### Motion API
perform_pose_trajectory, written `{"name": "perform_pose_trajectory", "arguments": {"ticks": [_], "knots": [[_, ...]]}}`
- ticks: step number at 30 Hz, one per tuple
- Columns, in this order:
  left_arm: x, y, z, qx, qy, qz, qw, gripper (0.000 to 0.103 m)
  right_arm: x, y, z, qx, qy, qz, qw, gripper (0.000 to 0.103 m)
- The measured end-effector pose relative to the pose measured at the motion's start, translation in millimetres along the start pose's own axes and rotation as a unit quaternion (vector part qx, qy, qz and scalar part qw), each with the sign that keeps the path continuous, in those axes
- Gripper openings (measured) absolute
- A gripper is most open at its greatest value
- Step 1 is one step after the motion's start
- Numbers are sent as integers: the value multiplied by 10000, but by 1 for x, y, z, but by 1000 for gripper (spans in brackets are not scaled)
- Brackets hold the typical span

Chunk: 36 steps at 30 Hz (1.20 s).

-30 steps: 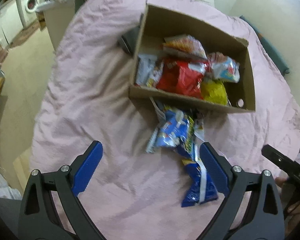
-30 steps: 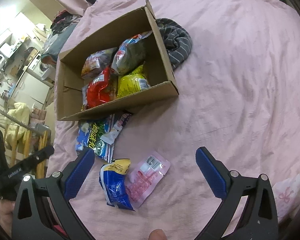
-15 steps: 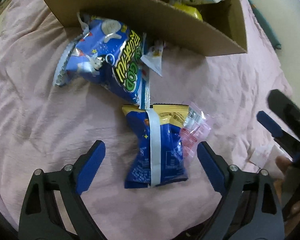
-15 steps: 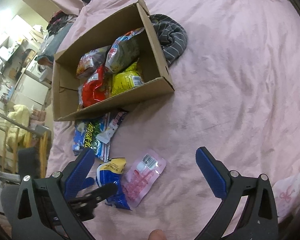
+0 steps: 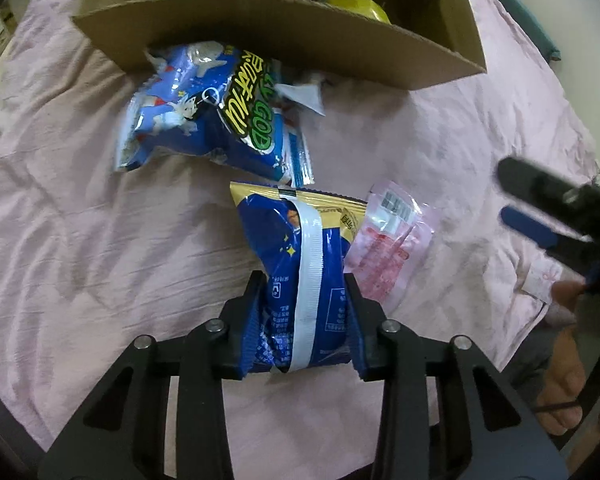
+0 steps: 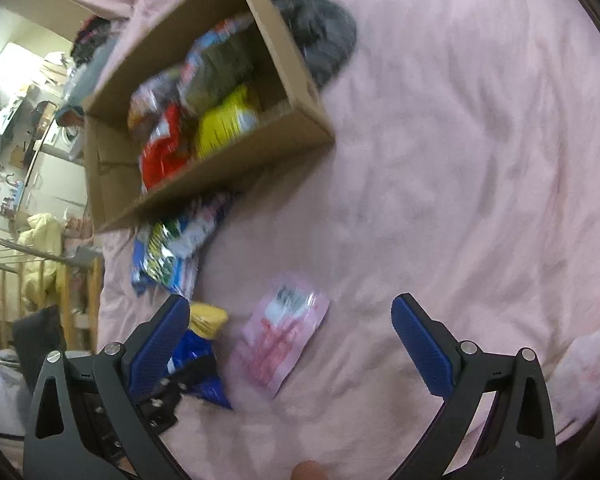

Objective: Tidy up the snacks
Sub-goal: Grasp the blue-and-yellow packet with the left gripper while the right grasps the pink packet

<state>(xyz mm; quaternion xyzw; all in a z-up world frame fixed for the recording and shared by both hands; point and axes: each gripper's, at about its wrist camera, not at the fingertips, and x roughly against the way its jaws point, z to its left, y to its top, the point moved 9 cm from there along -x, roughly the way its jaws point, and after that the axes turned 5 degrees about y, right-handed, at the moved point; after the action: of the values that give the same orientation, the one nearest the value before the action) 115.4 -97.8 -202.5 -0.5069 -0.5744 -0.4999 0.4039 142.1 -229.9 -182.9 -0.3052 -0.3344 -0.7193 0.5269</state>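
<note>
Here my left fingers [image 5: 304, 320] were closing, pads pressed on the blue snack bag [image 5: 300, 264]. My right fingers [image 6: 292, 340] stood wide open above the pink packet [image 6: 280, 340], at its three o'clock.

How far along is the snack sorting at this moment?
Done: several bags already sit in the cardboard box. In hand: the left claw is closing on the blue-and-gold bag. Left: the pink packet under the open right claw, and the blue cartoon bag beside the box.

Soft dim indoor light, heavy fisheye edges, right wrist view motion-blurred, left sharp.
</note>
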Motion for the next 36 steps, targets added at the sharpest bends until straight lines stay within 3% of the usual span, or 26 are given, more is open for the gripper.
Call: {"name": "perform_pose_trajectory", "arguments": {"ticks": [3, 5, 8, 11, 15, 18, 19, 20, 21, 23, 27, 36], "knots": [[13, -6, 6, 68, 7, -61, 10000, 33, -22, -16, 2, -458, 544, 557, 9959, 102], [22, -9, 8, 59, -34, -117, 9999, 33, -37, -25, 1, -569, 518, 793, 9939, 91], [36, -3, 19, 78, -60, -287, 9995, 33, -56, -30, 0, -523, 224, 961, 9937, 81], [52, 5, 30, 200, 15, -576, 9981, 33, -73, -32, 3, -263, -169, 1033, 9942, 80], [60, 13, 40, 408, -6, -761, 9963, 33, -90, -35, 6, 408, -842, 1014, 9904, 73], [59, 15, 47, 523, 12, -760, 9957, 33, -90, -39, 5, 805, -1209, 920, 9851, 56], [57, 17, 48, 566, 9, -742, 9956, 33, -88, -39, 6, 918, -1274, 878, 9837, 44], [57, 16, 51, 598, 6, -733, 9955, 33, -82, -39, 7, 980, -1285, 809, 9835, 34], [57, 17, 53, 633, 6, -724, 9954, 33, -78, -40, 9, 976, -1227, 764, 9847, 31], [57, 16, 57, 695, 8, -711, 9950, 33, -67, -43, 19, 1071, -1002, 644, 9871, 11], [57, 16, 59, 817, -1, -720, 9941, 33, -36, -39, 32, 1307, -842, 121, 9878, 9], [54, 19, 64, 841, 270, -855, 9924, 33, -22, -33, 19, 1058, -653, 86, 9922, 8]]}}
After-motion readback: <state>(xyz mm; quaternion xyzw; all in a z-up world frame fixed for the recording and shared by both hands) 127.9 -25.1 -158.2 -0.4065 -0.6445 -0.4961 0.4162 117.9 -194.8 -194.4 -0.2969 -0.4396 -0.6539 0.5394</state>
